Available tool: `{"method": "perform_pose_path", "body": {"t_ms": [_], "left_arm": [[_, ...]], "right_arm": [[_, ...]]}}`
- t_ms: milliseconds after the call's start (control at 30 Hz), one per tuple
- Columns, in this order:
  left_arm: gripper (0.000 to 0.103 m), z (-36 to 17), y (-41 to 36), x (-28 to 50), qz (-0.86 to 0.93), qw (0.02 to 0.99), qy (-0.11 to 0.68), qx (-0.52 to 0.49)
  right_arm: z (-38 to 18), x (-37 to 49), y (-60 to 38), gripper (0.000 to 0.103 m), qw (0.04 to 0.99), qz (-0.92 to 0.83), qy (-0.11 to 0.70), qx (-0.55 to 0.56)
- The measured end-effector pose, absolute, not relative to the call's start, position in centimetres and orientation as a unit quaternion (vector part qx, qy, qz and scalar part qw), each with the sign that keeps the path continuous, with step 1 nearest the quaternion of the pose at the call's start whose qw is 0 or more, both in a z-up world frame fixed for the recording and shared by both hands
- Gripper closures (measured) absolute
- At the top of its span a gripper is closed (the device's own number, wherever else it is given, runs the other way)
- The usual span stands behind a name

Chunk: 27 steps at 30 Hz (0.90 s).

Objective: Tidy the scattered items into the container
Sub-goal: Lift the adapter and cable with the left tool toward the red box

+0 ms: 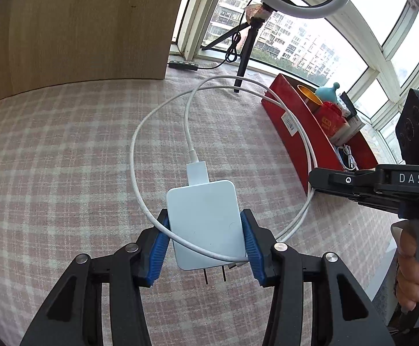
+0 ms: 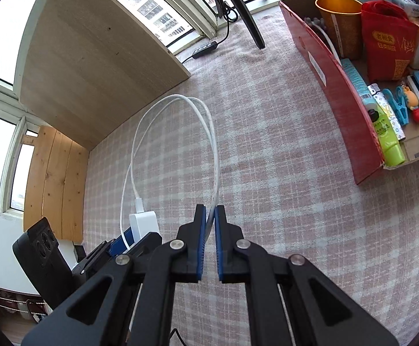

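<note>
1. My left gripper (image 1: 206, 245) is pinching the white charger (image 1: 206, 225) by its two side faces between the blue pads (image 1: 159, 255); prongs point back toward the camera
2. The charger sits low over the pink plaid bench (image 1: 65, 158); I cannot tell whether it touches the cloth
3. The white cable (image 1: 134, 150) is plugged into the charger's far end, loops out across the bench, and one strand crosses over the charger body
4. My right gripper (image 2: 210, 216) is pressed nearly together on a doubled strand of the cable, just beside the charger
5. The red box (image 2: 339, 109) stands to the right, near the cable loop but apart from it; it holds a gold cup (image 2: 340, 26), a red pouch (image 2: 388, 40) and a green tube (image 2: 388, 138)
</note>
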<state>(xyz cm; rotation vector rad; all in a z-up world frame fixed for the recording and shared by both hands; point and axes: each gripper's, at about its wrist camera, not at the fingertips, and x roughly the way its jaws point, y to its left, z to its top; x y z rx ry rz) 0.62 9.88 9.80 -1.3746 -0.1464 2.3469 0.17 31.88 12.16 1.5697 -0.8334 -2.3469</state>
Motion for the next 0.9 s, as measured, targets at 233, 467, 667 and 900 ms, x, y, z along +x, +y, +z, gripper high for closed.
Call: {"method": "perform_pose_path", "body": {"t_ms": [233, 467, 667, 900], "left_arm": [[0.057, 14.2, 16.5, 0.1, 0.842, 0.271, 0.023, -0.465], [0.057, 17.0, 27.0, -1.3, 0.813, 0.364, 0.121, -0.437], [0.057, 16.7, 35.9, -2.5, 0.775, 0.427, 0.196, -0.424], [0.059, 15.0, 42.9, -3.4, 0.72, 0.482, 0.245, -0.434]], "right_arm": [[15.1, 2.8, 38.7, 0.097, 0.065, -0.808, -0.345, 0.473], [15.3, 5.5, 47.0, 0.097, -0.002, -0.807, -0.425, 0.41], [14.8, 6.8, 53.1, 0.097, -0.068, -0.8, -0.459, 0.381], [14.3, 6.6, 56.2, 0.098, -0.103, -0.793, -0.476, 0.367]]}}
